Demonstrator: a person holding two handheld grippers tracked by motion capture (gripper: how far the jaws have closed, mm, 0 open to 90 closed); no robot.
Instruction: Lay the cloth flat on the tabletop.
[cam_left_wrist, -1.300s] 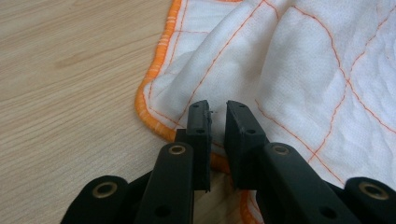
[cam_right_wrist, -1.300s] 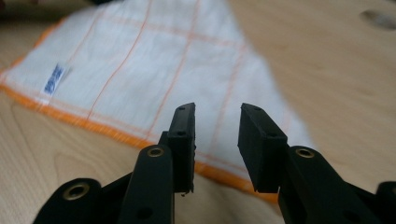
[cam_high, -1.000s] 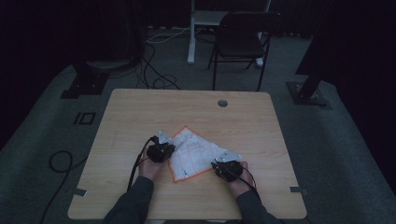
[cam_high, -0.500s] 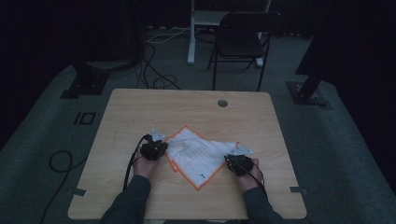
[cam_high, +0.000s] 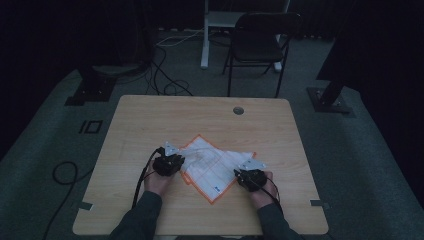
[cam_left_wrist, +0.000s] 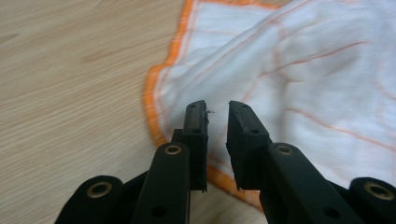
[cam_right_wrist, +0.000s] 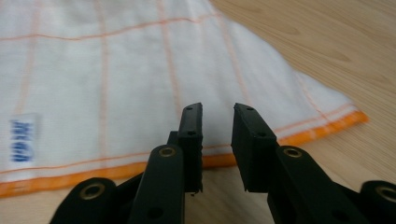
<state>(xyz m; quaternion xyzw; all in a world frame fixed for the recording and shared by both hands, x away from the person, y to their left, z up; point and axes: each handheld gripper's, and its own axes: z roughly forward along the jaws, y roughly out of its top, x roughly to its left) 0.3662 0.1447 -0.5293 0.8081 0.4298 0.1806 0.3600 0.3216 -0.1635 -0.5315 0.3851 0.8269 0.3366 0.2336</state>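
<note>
My high view is dim and murky, its upper part nearly black. Both gripper views are bright, evenly lit, with soft blur toward their top edges.

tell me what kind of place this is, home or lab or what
Probably a lab or recording room, not a home. A bare wooden table stands on grey carpet in dark surroundings, with loose cables on the floor, black stand bases at either side, and a folding chair behind.
</note>
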